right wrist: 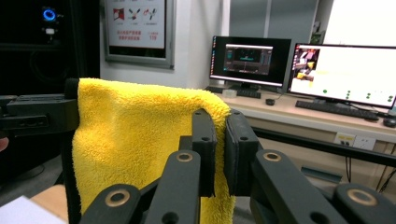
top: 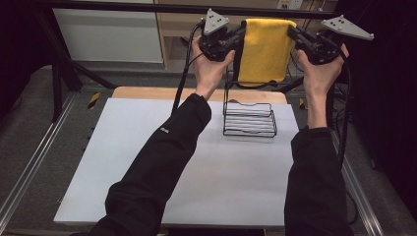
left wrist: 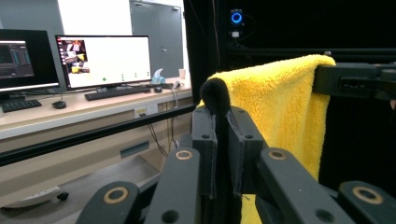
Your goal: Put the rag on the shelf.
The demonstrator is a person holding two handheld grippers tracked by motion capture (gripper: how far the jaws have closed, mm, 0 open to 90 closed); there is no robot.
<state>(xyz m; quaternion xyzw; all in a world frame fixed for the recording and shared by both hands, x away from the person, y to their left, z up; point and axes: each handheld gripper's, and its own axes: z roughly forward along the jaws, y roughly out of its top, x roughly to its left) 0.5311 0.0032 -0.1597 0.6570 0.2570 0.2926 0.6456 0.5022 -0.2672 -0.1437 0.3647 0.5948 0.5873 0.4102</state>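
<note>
Both grippers, left gripper [top: 235, 35] and right gripper [top: 295, 34], clamp the yellow towel [top: 265, 49] edges, holding it spread above the wire rack [top: 249, 119], probably for hanging.

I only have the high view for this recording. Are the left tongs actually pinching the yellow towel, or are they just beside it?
Observer: In the left gripper view, the left tongs are shut on the towel, at its dark-edged top corner.
Operator: And the right side?
Observer: In the right gripper view, the right tongs are shut on the other top corner. The towel hangs down between the two.
</note>
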